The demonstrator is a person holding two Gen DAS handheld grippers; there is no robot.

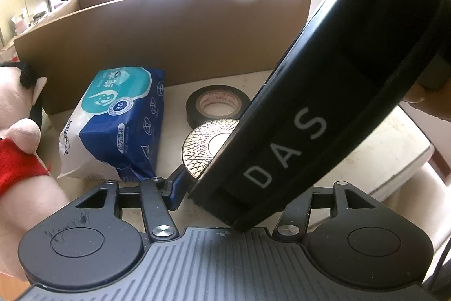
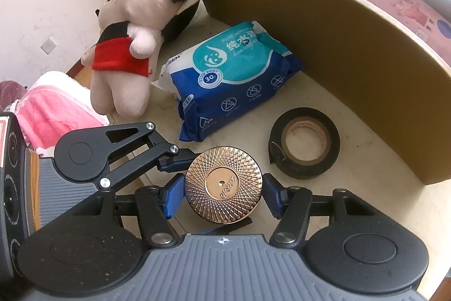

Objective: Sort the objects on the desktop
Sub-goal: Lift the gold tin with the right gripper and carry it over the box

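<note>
Right now, my right gripper (image 2: 222, 195) holds a round gold disc (image 2: 223, 185) with an engraved lattice pattern, its blue jaws pressed on either side, near the tabletop's (image 2: 352, 160) front edge. My left gripper (image 2: 180, 157) comes in from the left, one blue fingertip (image 2: 173, 161) touching the disc's rim; whether it grips I cannot tell. Just beyond lie a black tape roll (image 2: 304, 143) and a blue wipes pack (image 2: 231, 78). Farther left lies a plush doll (image 2: 132, 41). A cardboard box (image 2: 338, 27) stands behind.
</note>
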